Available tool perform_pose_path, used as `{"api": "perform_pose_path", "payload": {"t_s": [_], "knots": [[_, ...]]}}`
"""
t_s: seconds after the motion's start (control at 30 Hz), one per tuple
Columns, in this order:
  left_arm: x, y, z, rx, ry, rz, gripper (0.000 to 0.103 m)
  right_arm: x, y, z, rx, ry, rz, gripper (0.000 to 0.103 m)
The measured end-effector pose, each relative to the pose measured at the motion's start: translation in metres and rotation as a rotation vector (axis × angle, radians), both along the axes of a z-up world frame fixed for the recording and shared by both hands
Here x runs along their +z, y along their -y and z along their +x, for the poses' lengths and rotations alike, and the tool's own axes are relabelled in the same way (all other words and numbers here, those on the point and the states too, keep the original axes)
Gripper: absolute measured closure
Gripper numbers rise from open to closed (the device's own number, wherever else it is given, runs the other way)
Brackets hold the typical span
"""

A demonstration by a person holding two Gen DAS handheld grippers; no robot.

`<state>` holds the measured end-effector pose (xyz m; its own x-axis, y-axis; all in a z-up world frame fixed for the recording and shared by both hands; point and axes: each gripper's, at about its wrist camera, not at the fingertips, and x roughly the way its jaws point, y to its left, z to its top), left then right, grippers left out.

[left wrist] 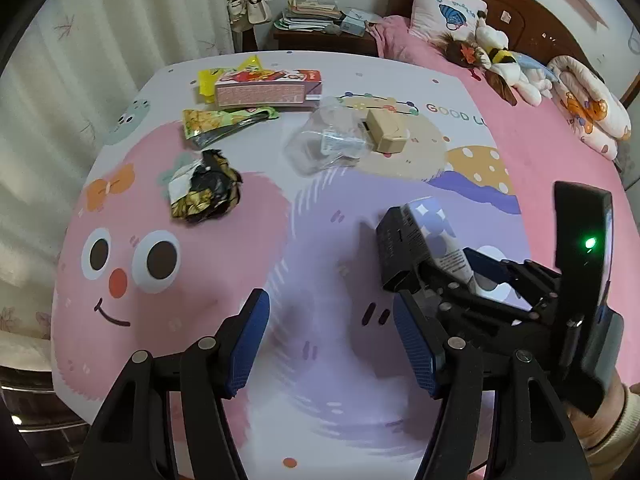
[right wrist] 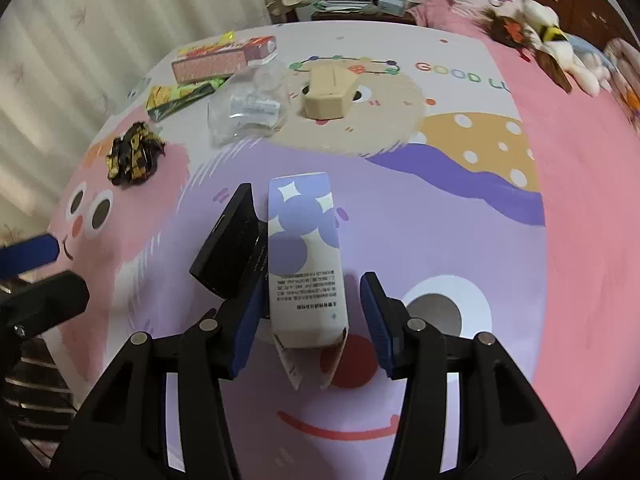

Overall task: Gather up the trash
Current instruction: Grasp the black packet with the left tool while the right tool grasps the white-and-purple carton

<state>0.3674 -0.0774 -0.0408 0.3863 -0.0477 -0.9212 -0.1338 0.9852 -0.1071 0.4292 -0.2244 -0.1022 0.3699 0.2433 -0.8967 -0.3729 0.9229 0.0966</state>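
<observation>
Purple-patterned carton [right wrist: 304, 256] lies on the bed [right wrist: 480, 240] between our right tool's [right wrist: 310, 320] spread pads beside a black box [right wrist: 232, 248], which we judge could snag the closing pinch, while our left tool [left wrist: 332, 344] hangs spread and empty.

Pillow [left wrist: 448, 12], plush toys [left wrist: 504, 60], books [left wrist: 308, 14]

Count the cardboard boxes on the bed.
4: pink box at the far end, tan box beside the clear plastic bag, purple-dotted box and black box between the right gripper's jaws. More may be hidden.
</observation>
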Motion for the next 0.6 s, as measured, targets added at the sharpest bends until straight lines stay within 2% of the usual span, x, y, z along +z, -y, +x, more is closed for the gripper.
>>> {"api": "perform_pose_path", "payload": {"t_s": [0.07, 0.23, 0.37, 0.6], "knots": [[-0.001, 0.004, 0.006, -0.003, -0.001, -0.006, 0.038, -0.002, -0.001, 0.002, 0.03, 0.0, -0.005, 0.07], [-0.004, 0.011, 0.021, -0.016, -0.019, -0.042, 0.038, 0.002, 0.007, 0.0, 0.055, 0.004, 0.048, 0.071], [-0.01, 0.019, 0.032, -0.036, -0.037, -0.056, 0.038, 0.014, 0.025, -0.002, 0.022, 0.014, 0.108, 0.071], [-0.036, 0.031, 0.057, -0.058, -0.091, -0.07, 0.038, 0.021, 0.051, -0.001, -0.042, 0.019, 0.13, 0.071]]}}
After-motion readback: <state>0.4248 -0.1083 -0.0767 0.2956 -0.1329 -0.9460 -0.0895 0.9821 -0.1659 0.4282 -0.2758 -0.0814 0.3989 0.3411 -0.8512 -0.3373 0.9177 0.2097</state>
